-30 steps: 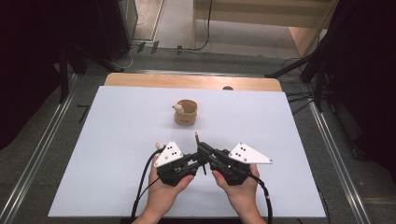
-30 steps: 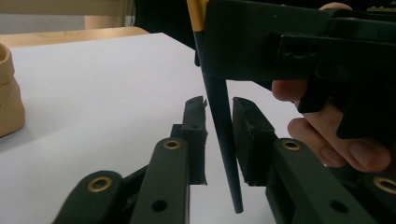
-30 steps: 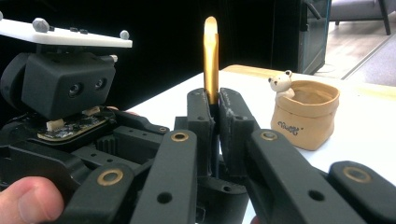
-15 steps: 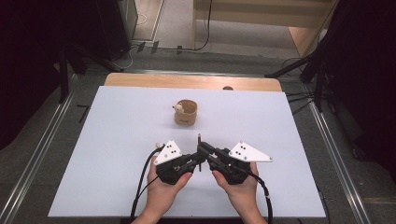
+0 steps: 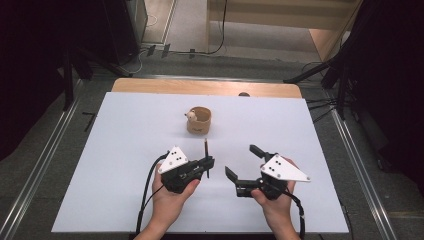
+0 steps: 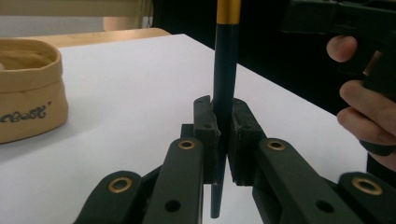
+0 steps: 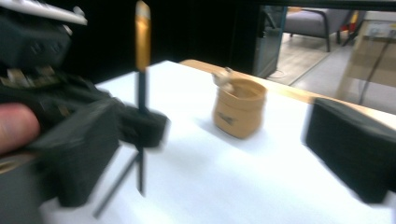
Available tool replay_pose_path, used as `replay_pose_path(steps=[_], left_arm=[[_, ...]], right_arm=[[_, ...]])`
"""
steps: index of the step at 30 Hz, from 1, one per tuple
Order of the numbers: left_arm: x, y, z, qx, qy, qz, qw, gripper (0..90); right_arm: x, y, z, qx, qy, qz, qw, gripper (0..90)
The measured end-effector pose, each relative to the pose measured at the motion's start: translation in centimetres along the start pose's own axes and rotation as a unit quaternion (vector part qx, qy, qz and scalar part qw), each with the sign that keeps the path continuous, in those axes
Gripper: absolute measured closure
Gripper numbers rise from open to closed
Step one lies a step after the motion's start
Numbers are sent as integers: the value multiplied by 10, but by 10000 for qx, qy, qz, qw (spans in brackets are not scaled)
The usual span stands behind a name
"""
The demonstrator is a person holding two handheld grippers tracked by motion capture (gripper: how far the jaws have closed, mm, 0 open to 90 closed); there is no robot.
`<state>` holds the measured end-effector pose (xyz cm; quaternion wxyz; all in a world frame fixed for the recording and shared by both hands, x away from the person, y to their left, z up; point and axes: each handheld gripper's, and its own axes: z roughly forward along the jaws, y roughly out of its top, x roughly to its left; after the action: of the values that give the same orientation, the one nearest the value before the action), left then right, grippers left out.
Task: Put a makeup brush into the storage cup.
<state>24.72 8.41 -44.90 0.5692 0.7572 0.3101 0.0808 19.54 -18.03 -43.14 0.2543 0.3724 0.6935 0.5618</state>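
Pen (image 6: 224,84), slim and black with a gold band near its top, stands upright between the pads of the left gripper (image 5: 209,165), which are clenched on its lower shaft. In the left gripper view its tip hangs below the pads, and the gold band rises above them. From the high view the pen (image 5: 205,150) sits over the near middle of the white table (image 5: 125,125), just above the left hand (image 5: 172,192).

The right gripper (image 5: 245,162) is held well to the right of the pen, clear of it. Its jaws have just been opening and now stand spread wide with nothing between them. The right hand (image 5: 275,200) holds it low over the table.

One pen, two grippers and one small tan fabric basket (image 5: 199,120) are in sight. The basket stands farther back on the table, apart from both grippers, with a small pale object (image 5: 190,115) at its rim, too small to identify. In the blurred right gripper view the pen (image 7: 142,60) stands left of the basket (image 7: 239,107), with open tabletop between them.
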Motion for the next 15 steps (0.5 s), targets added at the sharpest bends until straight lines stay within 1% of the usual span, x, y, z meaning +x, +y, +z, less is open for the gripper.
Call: replay_pose_path(steps=[2,3,4,5,6,7,8,9,11,13,14,15], left_arm=[[2,1,1,-10,50,30,10000,840],[3,1,1,-36,67,28,10000,840],[4,1,1,-40,94,67,9999,840],[5,2,1,-58,131,93,9999,840],[6,3,1,-73,141,68,9999,840],[7,4,0,-86,144,54,9998,840],[8,6,0,-109,159,54,9998,840],[9,7,0,-121,165,47,9998,840],[10,8,-1,-136,183,51,9997,840],[12,9,-1,-135,204,79,9997,840],[14,9,-1,-149,224,63,9996,840],[14,9,-1,-149,224,63,9996,840]], right_arm=[[-10,-8,-10,-31,-50,51,10000,0],[-21,-17,-20,-29,-138,102,9998,0],[-21,-17,-20,-29,-138,102,9998,0],[-27,-21,-25,-3,-153,131,9998,0],[-36,-29,-35,36,-268,134,9995,0],[-36,-29,-35,36,-268,134,9995,0],[-44,-35,-42,62,-377,99,9992,0],[-44,-35,-42,62,-377,99,9992,0],[-51,-41,-49,93,-472,151,9987,0],[-57,-45,-55,99,-503,210,9985,0],[-62,-49,-59,110,-552,202,9982,0],[-62,-49,-59,110,-552,202,9982,0]])
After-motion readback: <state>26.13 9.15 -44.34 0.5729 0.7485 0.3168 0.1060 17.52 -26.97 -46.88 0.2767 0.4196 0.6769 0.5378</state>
